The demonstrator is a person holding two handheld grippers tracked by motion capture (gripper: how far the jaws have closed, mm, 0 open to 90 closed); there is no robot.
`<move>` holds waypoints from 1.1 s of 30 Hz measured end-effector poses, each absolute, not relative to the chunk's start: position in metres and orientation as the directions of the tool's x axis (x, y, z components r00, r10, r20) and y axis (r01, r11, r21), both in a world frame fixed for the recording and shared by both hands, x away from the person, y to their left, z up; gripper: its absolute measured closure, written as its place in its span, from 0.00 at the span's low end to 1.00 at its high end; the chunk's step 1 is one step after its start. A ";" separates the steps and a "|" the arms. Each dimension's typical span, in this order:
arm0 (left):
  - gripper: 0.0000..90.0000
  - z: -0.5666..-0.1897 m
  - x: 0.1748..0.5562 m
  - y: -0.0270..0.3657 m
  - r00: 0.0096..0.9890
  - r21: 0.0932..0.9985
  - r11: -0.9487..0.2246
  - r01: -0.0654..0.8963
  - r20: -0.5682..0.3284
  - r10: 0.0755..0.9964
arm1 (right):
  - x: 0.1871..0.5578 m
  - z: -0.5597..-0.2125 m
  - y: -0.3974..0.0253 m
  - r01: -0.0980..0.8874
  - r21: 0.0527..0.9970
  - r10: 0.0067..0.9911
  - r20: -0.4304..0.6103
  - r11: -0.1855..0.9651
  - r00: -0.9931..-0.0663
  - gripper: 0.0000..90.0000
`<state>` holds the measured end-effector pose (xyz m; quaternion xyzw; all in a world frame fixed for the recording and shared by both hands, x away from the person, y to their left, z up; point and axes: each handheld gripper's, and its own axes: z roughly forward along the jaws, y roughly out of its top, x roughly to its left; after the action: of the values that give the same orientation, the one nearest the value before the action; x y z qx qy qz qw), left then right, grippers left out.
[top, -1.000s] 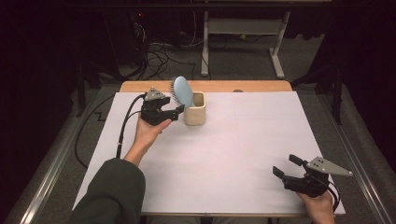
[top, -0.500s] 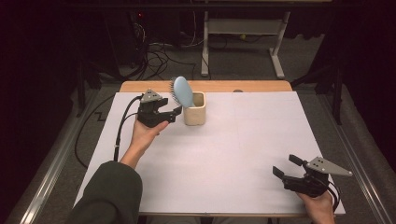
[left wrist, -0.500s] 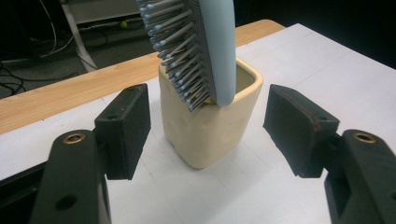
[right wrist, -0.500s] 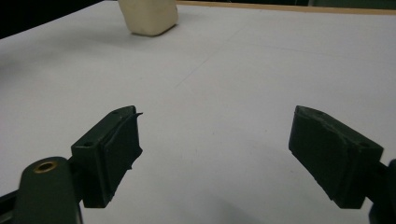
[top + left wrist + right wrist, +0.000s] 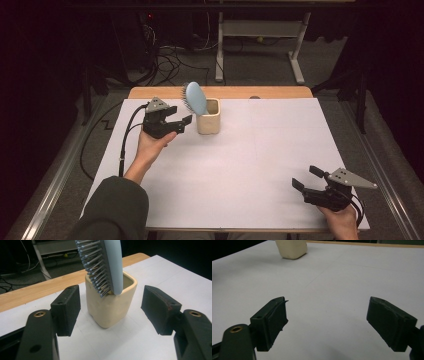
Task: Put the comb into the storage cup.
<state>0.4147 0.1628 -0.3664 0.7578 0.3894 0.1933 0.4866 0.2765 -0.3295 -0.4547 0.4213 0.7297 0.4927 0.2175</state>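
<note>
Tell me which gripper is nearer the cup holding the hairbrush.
The left gripper, open just beside the cream cup with the blue hairbrush; the right gripper rests at the near table corner.

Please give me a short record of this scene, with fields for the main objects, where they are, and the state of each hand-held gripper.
hairbrush: blue, standing handle-down in the cup, leaning left
cup: cream, on the white sheet near the table's far edge
left hand-held gripper: open, just left of the cup, holding nothing
right hand-held gripper: open, near right corner, holding nothing

Black claws [image 5: 176,121] with brass-ringed screw holes; grey three-cornered plates; black cable; dark green sleeve [image 5: 116,207]
</note>
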 end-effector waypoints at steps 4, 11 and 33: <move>0.36 -0.365 0.412 0.165 0.623 0.891 -0.218 0.398 -0.087 0.778 | 0.277 -0.455 -0.329 0.401 0.902 0.830 0.098 0.160 -0.550 0.19; 0.36 -0.365 0.407 0.171 0.626 0.893 -0.218 0.395 -0.087 0.775 | 0.276 -0.455 -0.330 0.400 0.903 0.829 0.097 0.160 -0.550 0.19; 0.34 -0.378 0.388 0.193 0.626 0.885 -0.206 0.418 -0.116 0.771 | 0.276 -0.455 -0.330 0.401 0.902 0.832 0.096 0.159 -0.546 0.19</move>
<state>0.3884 0.1929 -0.3777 0.7556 0.3934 0.1795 0.4920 0.2762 -0.3296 -0.4546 0.4228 0.7292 0.4915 0.2192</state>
